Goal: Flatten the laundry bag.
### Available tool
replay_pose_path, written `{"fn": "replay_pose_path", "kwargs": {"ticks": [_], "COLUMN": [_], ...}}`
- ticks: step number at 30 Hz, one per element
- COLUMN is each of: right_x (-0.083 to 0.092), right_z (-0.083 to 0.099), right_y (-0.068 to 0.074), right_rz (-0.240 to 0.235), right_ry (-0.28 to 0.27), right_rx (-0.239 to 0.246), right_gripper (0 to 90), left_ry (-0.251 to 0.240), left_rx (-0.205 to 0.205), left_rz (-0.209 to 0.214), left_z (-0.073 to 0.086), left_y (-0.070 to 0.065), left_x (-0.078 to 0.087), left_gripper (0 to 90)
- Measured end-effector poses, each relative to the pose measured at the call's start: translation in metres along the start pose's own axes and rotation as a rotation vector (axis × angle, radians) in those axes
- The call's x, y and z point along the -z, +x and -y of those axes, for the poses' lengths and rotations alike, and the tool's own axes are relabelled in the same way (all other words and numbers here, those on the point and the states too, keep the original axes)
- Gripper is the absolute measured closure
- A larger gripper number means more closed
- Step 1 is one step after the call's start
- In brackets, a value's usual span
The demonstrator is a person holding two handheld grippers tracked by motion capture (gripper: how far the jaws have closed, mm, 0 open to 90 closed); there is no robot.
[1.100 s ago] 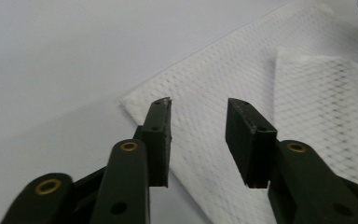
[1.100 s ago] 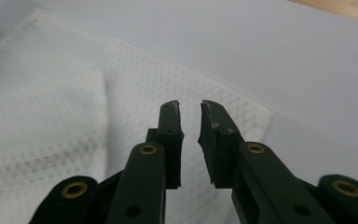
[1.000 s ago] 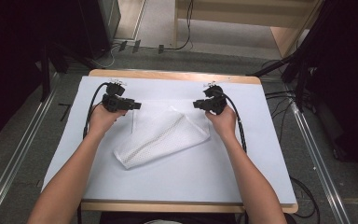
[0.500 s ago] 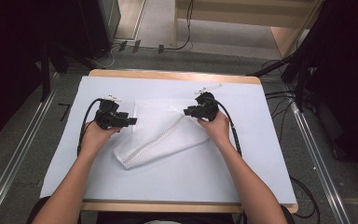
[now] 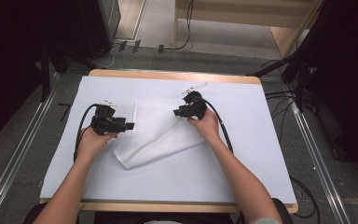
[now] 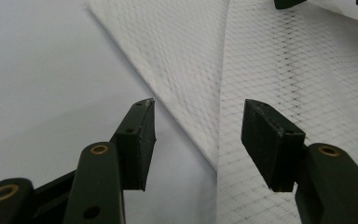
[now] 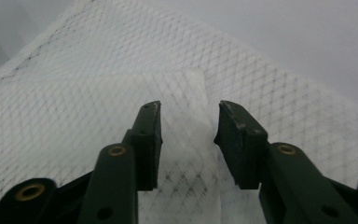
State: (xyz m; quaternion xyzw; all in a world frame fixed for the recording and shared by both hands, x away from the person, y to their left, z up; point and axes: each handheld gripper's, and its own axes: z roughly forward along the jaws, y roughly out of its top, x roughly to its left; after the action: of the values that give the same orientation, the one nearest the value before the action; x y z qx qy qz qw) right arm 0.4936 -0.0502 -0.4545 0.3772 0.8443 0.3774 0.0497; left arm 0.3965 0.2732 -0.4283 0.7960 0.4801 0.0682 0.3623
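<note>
A white mesh cloth (image 5: 158, 133) lies folded on the white sheet (image 5: 261, 154), with its rolled edge running diagonally toward the near left. My left gripper (image 5: 129, 126) rests on the sheet at the cloth's left edge, open. Its jaws have just been opening, and in the left gripper view (image 6: 198, 121) they straddle the cloth's edge (image 6: 270, 56) without touching it. My right gripper (image 5: 177, 112) is over the cloth's far right corner. In the right gripper view (image 7: 188, 119) its jaws have just been opening, and a loose flap of cloth (image 7: 184, 93) lies between them, not pinched.
The sheet covers a wooden table, whose far edge (image 5: 172, 74) shows bare wood. Black cables (image 5: 223, 133) trail from both grippers along the forearms. Metal rails (image 5: 23, 154) run on the floor beside the table.
Both hands have come nearer to the person and lower. The right gripper's jaws have widened around the cloth flap. The left gripper now sits just off the cloth's left edge.
</note>
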Motion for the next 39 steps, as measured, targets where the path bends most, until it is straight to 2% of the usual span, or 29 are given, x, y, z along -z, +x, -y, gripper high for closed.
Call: {"fn": "replay_pose_path", "kwargs": {"ticks": [2,7,9,13,15,20,29,36,39], "right_x": [-0.006,-0.018,-0.020,-0.019,-0.019,-0.016,0.007,0.025,0.032], "right_z": [-0.002,-0.002,-0.002,-0.001,-0.001,-0.001,-0.004,-0.002,0.002], "right_y": [0.001,0.006,0.008,0.012,0.012,0.010,0.018,0.029,0.033], "right_rz": [0.006,0.029,0.032,0.040,0.035,-0.011,-0.029,-0.038,-0.048], "right_ry": [0.003,0.014,0.008,0.025,0.033,0.051,0.007,-0.006,-0.018], "right_rx": [0.007,0.030,0.041,0.060,0.062,0.009,0.025,0.040,0.031], "right_gripper": [55.9,54.7,58.7,79.2,86.3,90.0,90.0,89.9,89.8], "left_ry": [0.003,-0.001,0.004,0.003,0.008,0.008,0.012,-0.001,0.006], "left_rx": [0.001,0.010,0.008,0.013,0.016,0.015,0.001,-0.008,-0.015], "left_rz": [0.000,-0.009,-0.009,-0.011,-0.009,-0.005,-0.001,0.008,0.008], "left_z": [0.002,0.004,0.005,0.006,0.006,0.006,0.002,-0.004,-0.005], "left_y": [0.001,0.002,0.003,0.003,0.003,0.002,0.003,0.002,0.001], "left_x": [0.000,0.002,0.003,0.003,0.003,0.002,0.002,0.001,0.000], "left_gripper": [45.4,45.3,45.2,45.1,45.2,45.2,45.2,45.2,45.2]}}
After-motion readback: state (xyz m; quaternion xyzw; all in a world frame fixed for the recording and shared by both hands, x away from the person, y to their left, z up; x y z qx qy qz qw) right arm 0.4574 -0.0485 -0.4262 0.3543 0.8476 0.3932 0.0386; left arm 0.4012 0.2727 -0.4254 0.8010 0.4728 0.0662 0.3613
